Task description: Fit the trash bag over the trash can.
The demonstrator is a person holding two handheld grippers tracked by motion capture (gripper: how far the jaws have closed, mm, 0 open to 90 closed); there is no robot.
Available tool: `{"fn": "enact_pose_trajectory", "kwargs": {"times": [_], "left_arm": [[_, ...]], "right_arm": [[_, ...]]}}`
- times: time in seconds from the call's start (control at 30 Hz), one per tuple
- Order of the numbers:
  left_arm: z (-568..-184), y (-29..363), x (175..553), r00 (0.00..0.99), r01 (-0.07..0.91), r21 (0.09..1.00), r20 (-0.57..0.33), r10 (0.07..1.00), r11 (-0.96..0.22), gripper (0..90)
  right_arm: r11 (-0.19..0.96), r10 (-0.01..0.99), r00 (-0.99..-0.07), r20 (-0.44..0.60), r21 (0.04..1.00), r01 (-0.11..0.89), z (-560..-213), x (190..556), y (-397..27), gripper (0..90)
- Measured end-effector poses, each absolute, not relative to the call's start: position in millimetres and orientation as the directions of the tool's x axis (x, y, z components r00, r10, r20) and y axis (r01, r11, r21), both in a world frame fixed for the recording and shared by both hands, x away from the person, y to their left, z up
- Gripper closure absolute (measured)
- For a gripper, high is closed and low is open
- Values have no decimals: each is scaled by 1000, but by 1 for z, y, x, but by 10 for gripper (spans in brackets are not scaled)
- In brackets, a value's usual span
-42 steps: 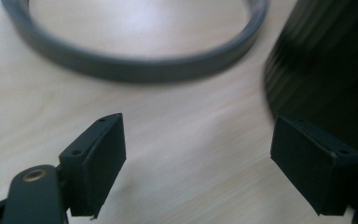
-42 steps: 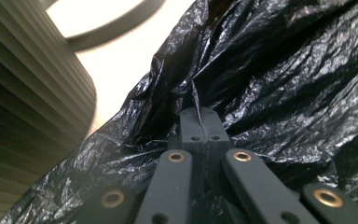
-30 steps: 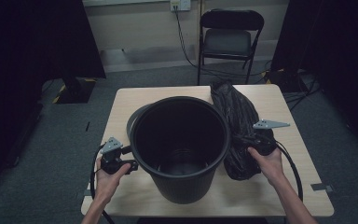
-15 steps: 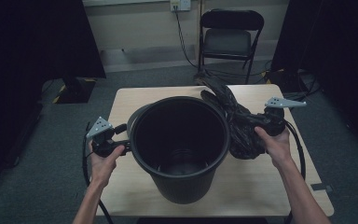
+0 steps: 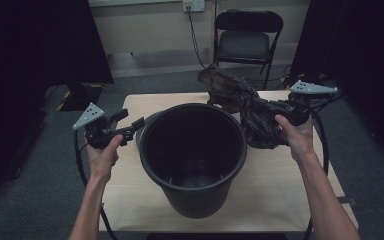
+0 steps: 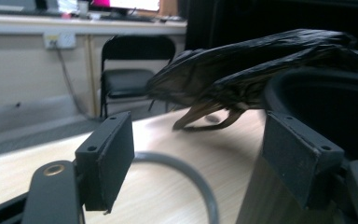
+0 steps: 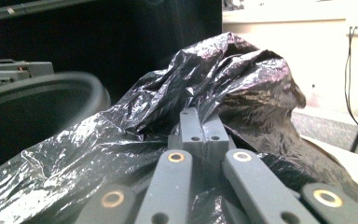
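A big black bucket stands mid-table, its rim also in the left gripper view and the right gripper view. My left gripper hovers at the bucket's left side, open; its jaws have just been closing slightly with nothing pressed between them, and the bucket's grey wire handle curves below the gap. My right gripper is shut on a crumpled black plastic bag, held up at the bucket's right rim. The pads pinch a fold of the bag.
The light wooden table has bare room in front and to the right of the bucket. A black folding chair stands behind the table by the wall, also in the left gripper view. Dark curtains flank both sides.
Both hands have risen. The right gripper has lifted the bag off the table to rim height and higher. The left gripper has climbed beside the bucket.
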State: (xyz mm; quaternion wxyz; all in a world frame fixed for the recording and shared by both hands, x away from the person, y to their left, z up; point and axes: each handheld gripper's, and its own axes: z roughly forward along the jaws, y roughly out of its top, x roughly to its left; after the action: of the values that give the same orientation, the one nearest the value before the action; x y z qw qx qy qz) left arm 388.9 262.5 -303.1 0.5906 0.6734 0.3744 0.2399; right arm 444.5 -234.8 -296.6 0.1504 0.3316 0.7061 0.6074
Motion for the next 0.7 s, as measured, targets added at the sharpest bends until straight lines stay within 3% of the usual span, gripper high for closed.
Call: {"fn": "enact_pose_trajectory", "kwargs": {"times": [0.7], "left_arm": [[-260, 221, 390, 675, 137, 990, -80, 734, -18, 234]], "right_arm": [[-42, 511, -844, 164, 985, 166, -217, 434, -190, 900]]}}
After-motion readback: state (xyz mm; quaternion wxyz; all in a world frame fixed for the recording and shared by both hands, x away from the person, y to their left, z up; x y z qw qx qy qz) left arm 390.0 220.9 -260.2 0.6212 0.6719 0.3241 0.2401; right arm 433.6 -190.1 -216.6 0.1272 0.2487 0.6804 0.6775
